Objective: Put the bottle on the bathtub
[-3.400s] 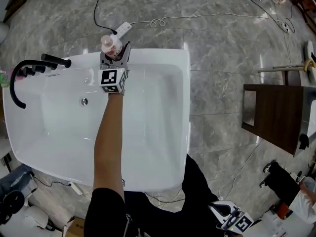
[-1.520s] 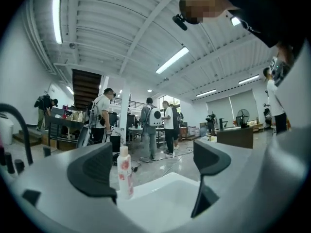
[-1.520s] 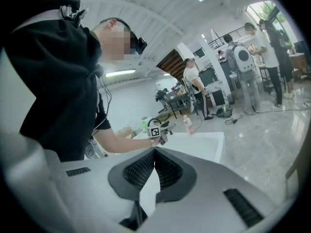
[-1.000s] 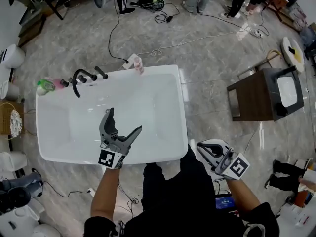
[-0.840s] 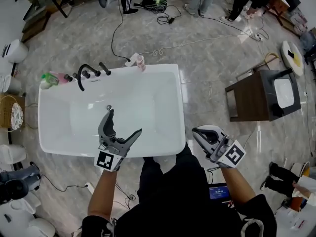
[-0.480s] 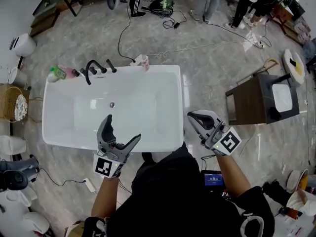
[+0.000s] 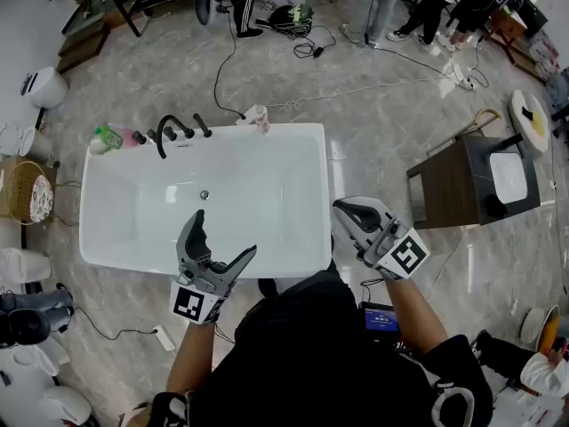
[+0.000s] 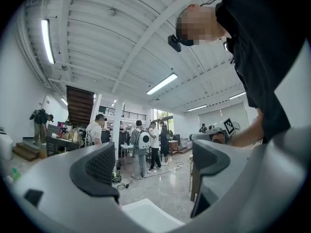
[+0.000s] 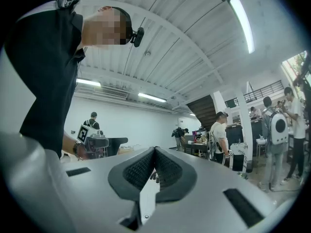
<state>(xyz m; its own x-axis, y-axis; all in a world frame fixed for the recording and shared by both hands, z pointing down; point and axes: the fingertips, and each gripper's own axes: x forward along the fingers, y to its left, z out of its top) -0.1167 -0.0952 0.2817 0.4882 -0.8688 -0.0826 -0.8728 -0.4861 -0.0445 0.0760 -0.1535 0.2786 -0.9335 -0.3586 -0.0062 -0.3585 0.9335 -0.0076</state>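
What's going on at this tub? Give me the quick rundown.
A person stands at the near side of the white bathtub with a gripper in each hand. The left gripper is open and empty over the near rim. The right gripper is shut on nothing, just off the tub's right side. The bottle stands on the far rim, so the task looks done.

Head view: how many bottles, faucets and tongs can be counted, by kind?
Bottles at the bathtub rim: 3 (pale pink bottle, green bottle, pink bottle)
Black faucet: 1
Tongs: 2 (left tongs open, right tongs shut)
Total: 6
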